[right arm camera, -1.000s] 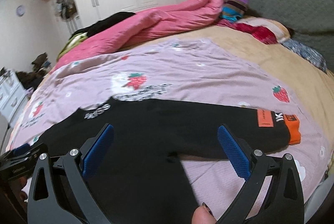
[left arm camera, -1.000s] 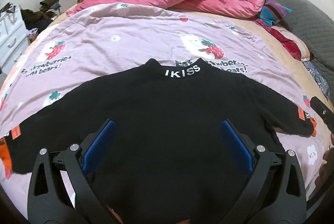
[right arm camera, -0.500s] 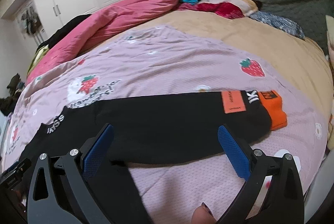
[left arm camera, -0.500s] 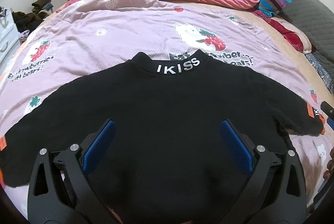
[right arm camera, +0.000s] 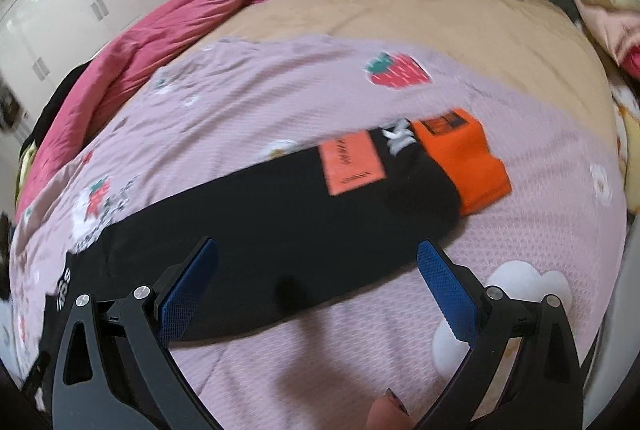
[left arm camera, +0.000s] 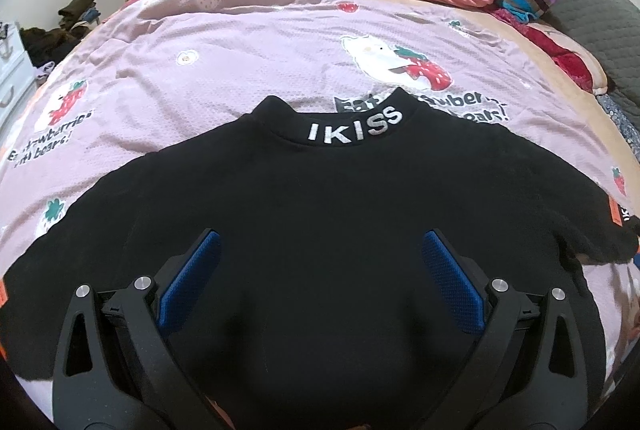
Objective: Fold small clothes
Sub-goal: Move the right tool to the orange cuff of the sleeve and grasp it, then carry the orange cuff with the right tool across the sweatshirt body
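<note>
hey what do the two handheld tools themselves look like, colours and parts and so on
Both look alike. The left tool and right tool each have a matte black frame with two angled fingers, triangular cut-outs and silver screw heads. The fingers carry blue textured pads. No cables or markings show. A bare fingertip appears beneath the right one; no sleeve is visible.

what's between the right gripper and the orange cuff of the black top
Only the black sleeve with its orange patch lies between the open right gripper and the orange cuff, seen in the right wrist view.
</note>
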Available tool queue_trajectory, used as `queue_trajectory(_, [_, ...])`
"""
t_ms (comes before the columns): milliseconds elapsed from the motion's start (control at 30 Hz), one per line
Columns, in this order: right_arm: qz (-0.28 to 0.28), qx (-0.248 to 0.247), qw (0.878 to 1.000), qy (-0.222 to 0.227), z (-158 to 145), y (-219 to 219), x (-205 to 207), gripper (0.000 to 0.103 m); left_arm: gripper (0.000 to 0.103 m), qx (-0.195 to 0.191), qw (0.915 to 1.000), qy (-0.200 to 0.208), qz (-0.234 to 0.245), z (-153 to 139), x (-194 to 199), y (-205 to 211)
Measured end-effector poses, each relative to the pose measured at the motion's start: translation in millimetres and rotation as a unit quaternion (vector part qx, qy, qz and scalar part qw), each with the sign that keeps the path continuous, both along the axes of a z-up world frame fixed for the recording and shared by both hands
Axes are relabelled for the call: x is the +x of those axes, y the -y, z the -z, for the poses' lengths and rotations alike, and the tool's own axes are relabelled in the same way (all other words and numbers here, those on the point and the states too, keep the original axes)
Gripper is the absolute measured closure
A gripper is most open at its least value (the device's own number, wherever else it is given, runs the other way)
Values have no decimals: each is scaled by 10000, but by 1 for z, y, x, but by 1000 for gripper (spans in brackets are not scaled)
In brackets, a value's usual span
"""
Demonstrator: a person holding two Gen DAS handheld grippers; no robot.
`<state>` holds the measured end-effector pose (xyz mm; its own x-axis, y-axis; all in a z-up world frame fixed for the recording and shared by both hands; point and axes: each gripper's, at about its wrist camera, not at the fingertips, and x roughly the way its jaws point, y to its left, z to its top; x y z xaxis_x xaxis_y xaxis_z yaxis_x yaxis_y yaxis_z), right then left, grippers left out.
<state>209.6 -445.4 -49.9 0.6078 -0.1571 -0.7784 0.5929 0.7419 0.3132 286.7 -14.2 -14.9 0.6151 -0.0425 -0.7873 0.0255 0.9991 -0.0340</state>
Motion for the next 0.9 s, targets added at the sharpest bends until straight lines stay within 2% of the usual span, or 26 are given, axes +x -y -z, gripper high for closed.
queue_trajectory(167, [251, 435, 9987, -95, 21, 19, 4, 4, 8, -20, 10000, -30, -20, 1, 4, -7])
queue_trajectory(367, [535, 553, 9970, 128, 23, 34, 12, 4, 8, -11, 9999, -39, -138, -1, 9, -18])
queue_trajectory(467, [508, 533, 9972, 127, 26, 41, 22, 5, 8, -59, 9997, -35, -245, -4, 12, -27])
queue_trajectory(500, [528, 469, 9974, 135, 27, 42, 25, 14, 8, -87, 9996, -36, -274, -5, 13, -30])
queue_trajectory(533, [559, 428, 9974, 150, 28, 44, 28, 35, 8, -91, 9995, -33, -307, -6, 14, -33])
queue_trajectory(567, [571, 402, 9974, 164, 30, 46, 30, 45, 8, -94, 9994, -26, -336, -8, 15, -35])
queue_trajectory(600, [561, 418, 9973, 205, 30, 49, 30, 62, 8, -113, 9992, -22, -377, -9, 16, -38])
queue_trajectory(633, [553, 471, 9970, 274, 31, 50, 29, 75, 8, -127, 9991, -25, -395, -10, 15, -40])
queue_trajectory(700, [480, 581, 9960, 481, 28, 51, 27, 85, 8, -183, 9990, -29, -411, -14, 15, -44])
queue_trajectory(900, [-127, 100, 9937, 1112, -9, 22, 27, 92, 8, -397, 9986, 0, -358, -25, 13, -50])
